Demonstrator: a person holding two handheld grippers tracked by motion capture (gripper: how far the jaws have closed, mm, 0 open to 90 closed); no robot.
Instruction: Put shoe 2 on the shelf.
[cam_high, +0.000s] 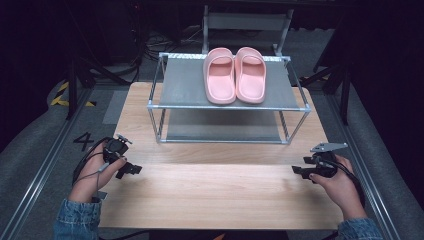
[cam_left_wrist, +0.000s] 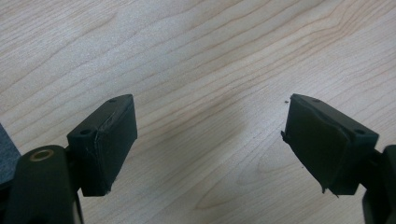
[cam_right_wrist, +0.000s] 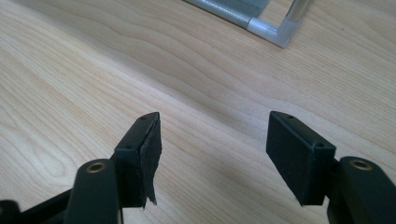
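A pair of pink slippers (cam_high: 234, 74) lies side by side on the top shelf of a metal-framed rack (cam_high: 180, 85) at the back of the wooden table (cam_high: 215, 195). My left gripper (cam_high: 131, 170) rests low at the table's left edge, held by a hand, jaws pointing right. In the left gripper view it (cam_left_wrist: 210, 140) is open with bare wood between the pads. My right gripper (cam_high: 299, 170) sits at the table's right edge, pointing left. In the right gripper view it (cam_right_wrist: 214, 149) is open over bare wood, with nothing held.
The rack has a lower grey shelf (cam_high: 222, 125) and its near corner post (cam_right_wrist: 285, 28) shows in the right gripper view. Metal rails run along both sides of the table. A grey chair (cam_high: 247, 22) and cables stand behind.
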